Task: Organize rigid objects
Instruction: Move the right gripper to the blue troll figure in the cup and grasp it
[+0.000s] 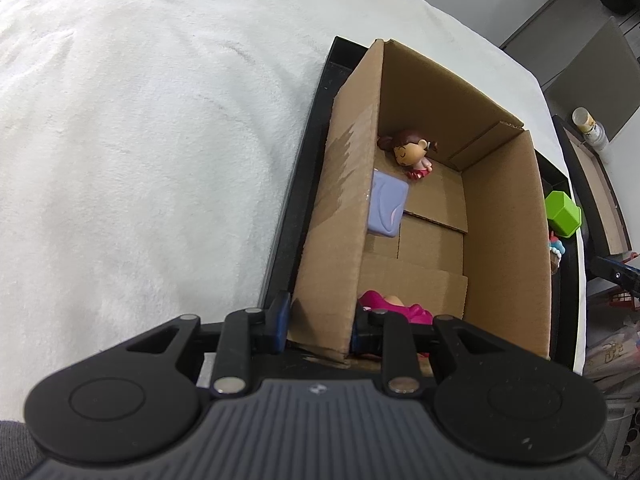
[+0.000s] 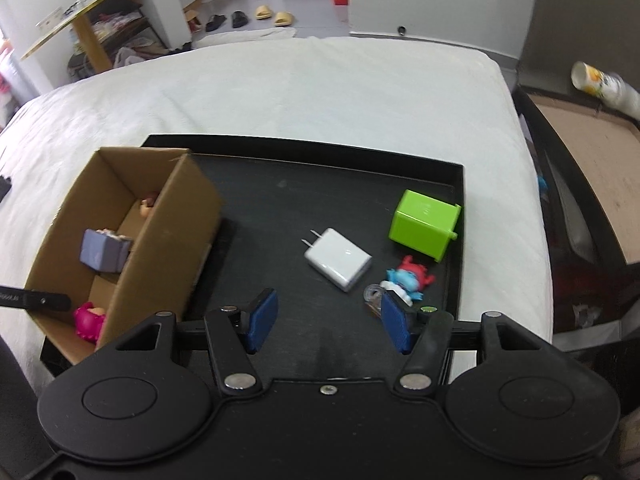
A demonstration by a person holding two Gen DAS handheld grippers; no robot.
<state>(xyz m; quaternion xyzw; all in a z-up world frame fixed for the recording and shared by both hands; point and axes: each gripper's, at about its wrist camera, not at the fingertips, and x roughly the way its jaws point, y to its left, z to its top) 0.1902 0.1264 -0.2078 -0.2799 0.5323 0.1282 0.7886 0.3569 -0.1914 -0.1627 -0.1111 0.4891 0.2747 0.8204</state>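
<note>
On the white bedspread sits a black tray with a cardboard box at its left end. Left gripper points steeply down at the box's near corner, its jaws clamped on the box wall, one blue pad outside, one inside. Box contents: a pink toy by the gripped corner, a lilac block against the left wall, a brown-haired doll in the far corner. Right gripper tilts down over the bare tray floor, jaws partly apart, nothing between the pads. Loose on the tray ahead of it: a white charger, a green cube, a blue-and-red figure just beyond the right pad.
</note>
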